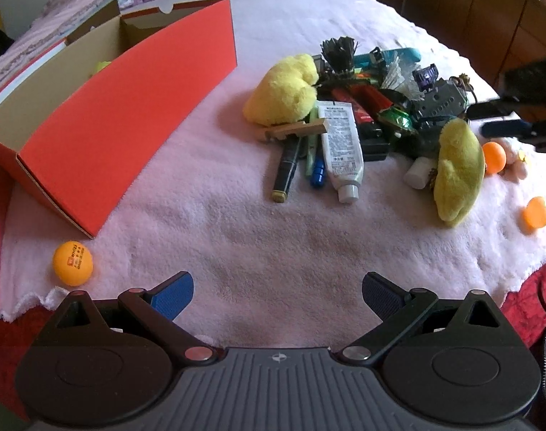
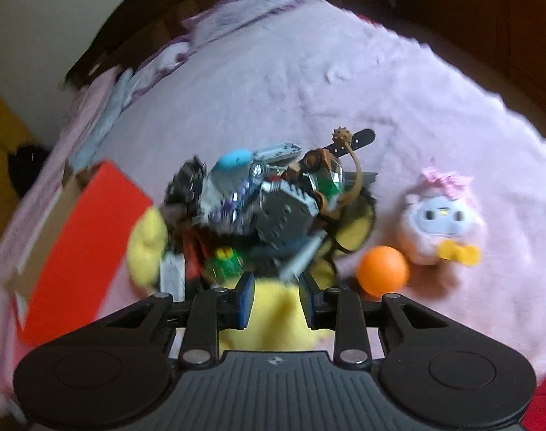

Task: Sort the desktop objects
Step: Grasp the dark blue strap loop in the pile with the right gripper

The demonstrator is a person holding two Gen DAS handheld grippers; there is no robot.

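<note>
Yellow plush (image 2: 269,309) is what sits right up against the right gripper (image 2: 276,298): soft fabric fills the gap between the two blue pads (image 2: 245,300), and the jaws look about a third open and pinched onto it. So I'd say it has that toy in hand, probably because it's the easiest squishy thing on the near edge of the pile to grab. That view is pretty smeared though, so I wouldn't swear how firmly it's clamped.

Just past its fingertips is the jumbled pile of toys (image 2: 273,208): grey plastic bits, a green shiny thing, a teal piece on top. Off to its right side an orange ping-pong ball (image 2: 382,269) sits near the tips, with a pink penguin plush (image 2: 442,222) just beyond it. To its left is the red cardboard box (image 2: 86,251), which I'm guessing is where stuff gets sorted into.

Left gripper (image 1: 276,298) is spread wide with nothing between the pads, hovering over bare pink blanket (image 1: 273,251). Ahead of it lie a white tube (image 1: 341,143), a few pens (image 1: 287,165) and another yellow plush (image 1: 283,93). The box is ahead and to its left, open top facing up, something yellowish already inside. One more ball (image 1: 73,263) sits close by its left finger, at the box's near corner. My read: this hand is waiting its turn.
</note>
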